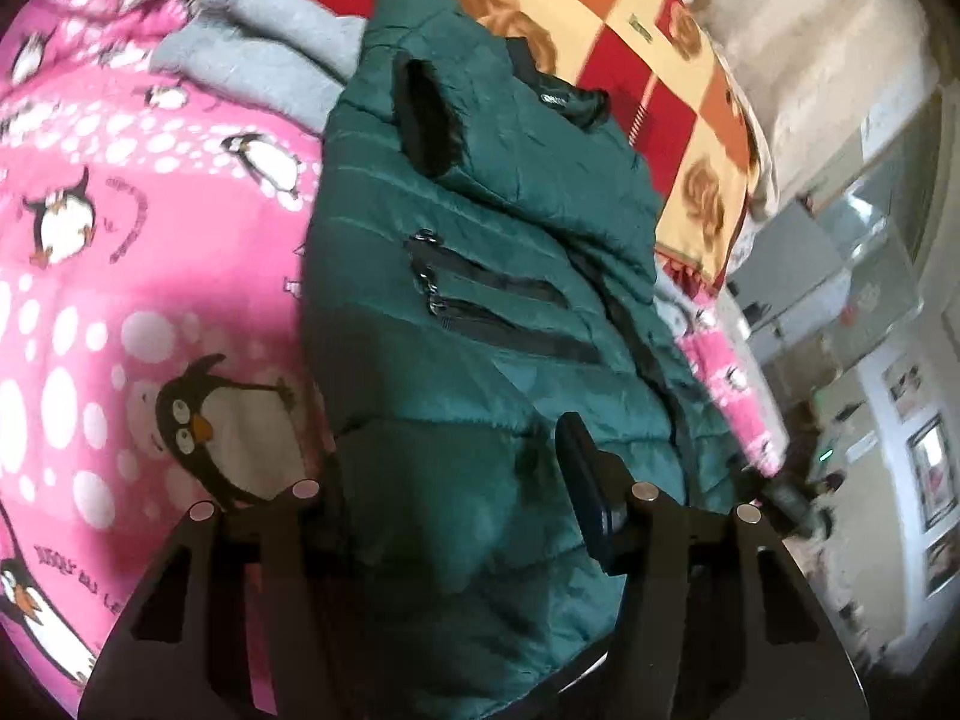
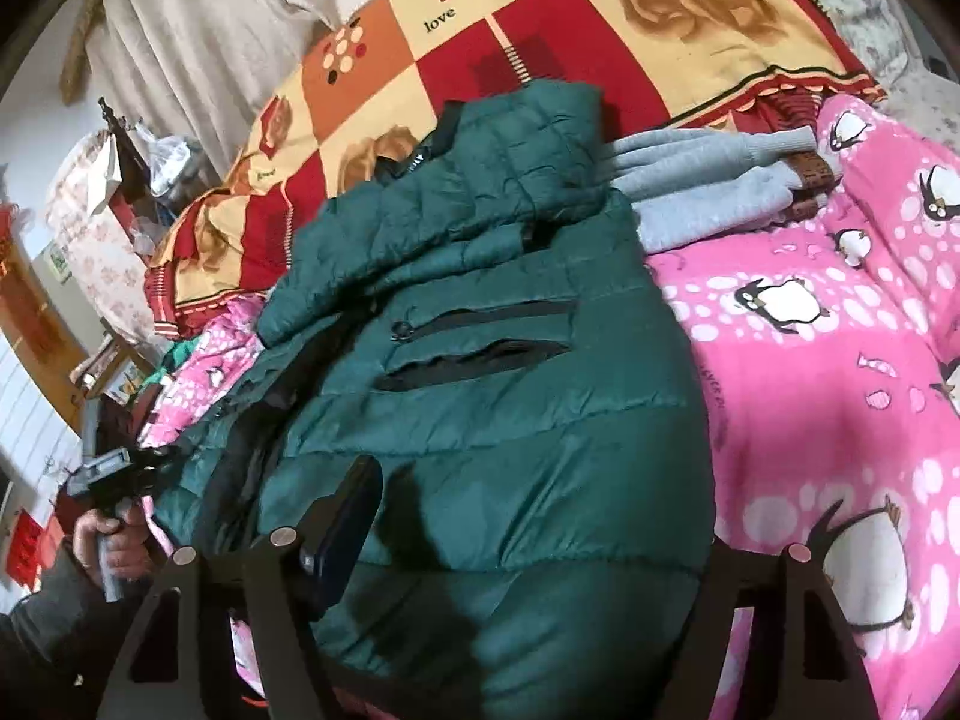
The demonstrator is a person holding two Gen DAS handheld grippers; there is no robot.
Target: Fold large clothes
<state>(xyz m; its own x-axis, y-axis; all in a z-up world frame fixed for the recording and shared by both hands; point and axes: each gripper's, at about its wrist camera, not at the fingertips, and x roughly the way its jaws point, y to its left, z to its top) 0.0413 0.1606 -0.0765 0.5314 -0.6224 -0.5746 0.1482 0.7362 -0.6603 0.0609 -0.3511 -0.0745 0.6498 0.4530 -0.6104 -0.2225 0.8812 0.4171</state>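
A puffy, quilted dark-green jacket (image 2: 498, 360) with black zip pockets lies on a fleecy pink penguin blanket (image 2: 840, 360). Both claws, left gripper (image 1: 456, 510) and right gripper (image 2: 540, 540), straddle its near hem, jaws partly open; whether the pads actually pinch the padding is hard to tell. Folded grey knitwear (image 2: 702, 192) lies beyond, against a red-and-orange checked quilt (image 2: 540, 30).

surface: bed under pink penguin blanket (image 2: 840, 360) | on it: green puffer jacket (image 2: 492, 396), grey folded garment (image 2: 708, 204) just beside its collar end | head end: red-orange checked quilt (image 2: 540, 30)
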